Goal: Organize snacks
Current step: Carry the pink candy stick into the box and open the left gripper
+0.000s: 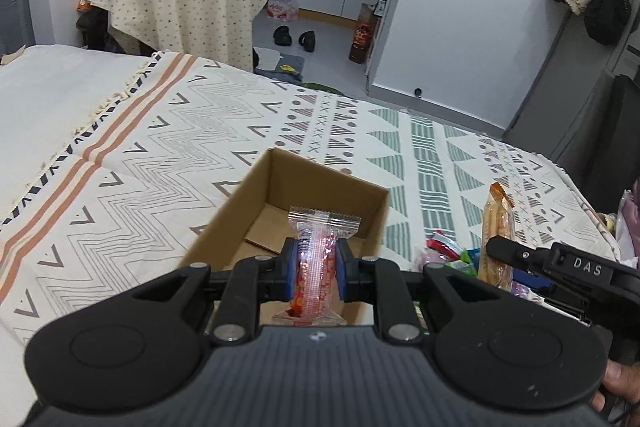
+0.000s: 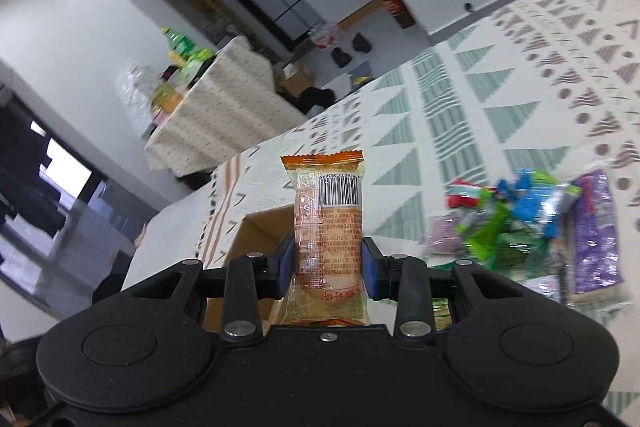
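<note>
in the left wrist view, the left gripper [image 1: 316,267] has its blue pads pressed on both sides of a clear packet with red contents [image 1: 316,259], so the jaws are nearly shut on it. the long axis of the packet runs away from the camera, and its serrated sealed end points to 12 o'clock, over the open cardboard box [image 1: 256,195]. the box stands on the patterned cloth [image 1: 160,131] and looks empty except for its bottom flaps. at 3 o'clock the right gripper [image 1: 500,247] comes into the view, with an orange packet [image 1: 498,223] standing almost upright at its tip. a pile of coloured snacks [image 1: 452,251] lies just right of the box.

in the right wrist view, the right gripper [image 2: 328,263] has its jaws closed on the orange packet [image 2: 328,227] – long axis along the fingers, crimped end toward 12 o'clock, barcode near the top. a box corner [image 2: 256,227] shows at 9 o'clock from the packet, the snacks pile [image 2: 520,223] at 3 o'clock, blurred.
</note>
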A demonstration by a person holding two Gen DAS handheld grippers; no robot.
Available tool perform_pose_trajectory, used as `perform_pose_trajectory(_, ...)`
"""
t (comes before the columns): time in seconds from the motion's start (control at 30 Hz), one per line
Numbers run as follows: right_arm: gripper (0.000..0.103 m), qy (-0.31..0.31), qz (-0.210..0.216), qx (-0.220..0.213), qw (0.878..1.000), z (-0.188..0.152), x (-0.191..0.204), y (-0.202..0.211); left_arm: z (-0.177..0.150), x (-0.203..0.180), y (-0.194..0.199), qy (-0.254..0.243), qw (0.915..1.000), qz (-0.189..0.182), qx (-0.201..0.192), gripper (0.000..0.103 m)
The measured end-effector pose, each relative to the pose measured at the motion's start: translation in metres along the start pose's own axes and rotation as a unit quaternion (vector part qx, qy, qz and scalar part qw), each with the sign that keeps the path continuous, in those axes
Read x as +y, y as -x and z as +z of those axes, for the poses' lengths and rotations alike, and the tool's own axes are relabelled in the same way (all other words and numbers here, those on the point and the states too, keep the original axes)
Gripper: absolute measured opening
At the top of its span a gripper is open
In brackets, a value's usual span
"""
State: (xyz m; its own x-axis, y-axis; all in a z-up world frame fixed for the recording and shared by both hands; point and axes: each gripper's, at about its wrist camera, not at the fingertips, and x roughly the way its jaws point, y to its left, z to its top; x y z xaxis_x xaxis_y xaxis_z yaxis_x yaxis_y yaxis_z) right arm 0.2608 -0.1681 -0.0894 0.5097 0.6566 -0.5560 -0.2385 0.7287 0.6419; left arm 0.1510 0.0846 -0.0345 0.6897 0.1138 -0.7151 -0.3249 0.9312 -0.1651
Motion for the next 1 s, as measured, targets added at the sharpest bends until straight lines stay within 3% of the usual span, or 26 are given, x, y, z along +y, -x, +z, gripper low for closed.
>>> perform_pose_trajectory(0.43,0.034,0.014,0.038,0.056,0.998,-0.023,0.041,-0.051,0.010,0.038,-0.033,0.021,0.9996,0.008,0.016,0.018)
perform_pose_trajectory(0.8,0.034,0.007,0.051,0.083,0.995,-0.030,0.058,-0.080,0.007,0.063,-0.059,0.030,0.9981,0.017,0.052,0.022)
perform_pose_trajectory(0.93,0.050,0.004,0.052,0.099,0.994,-0.034,0.060,-0.084,0.006,0.066,-0.061,0.035,0.9974,0.015,0.062,0.025)
perform_pose_trajectory(1.0,0.052,0.004,0.052,0.097,0.994,-0.035,0.060,-0.079,0.005,0.066,-0.062,0.036,0.9972,0.016,0.063,0.033)
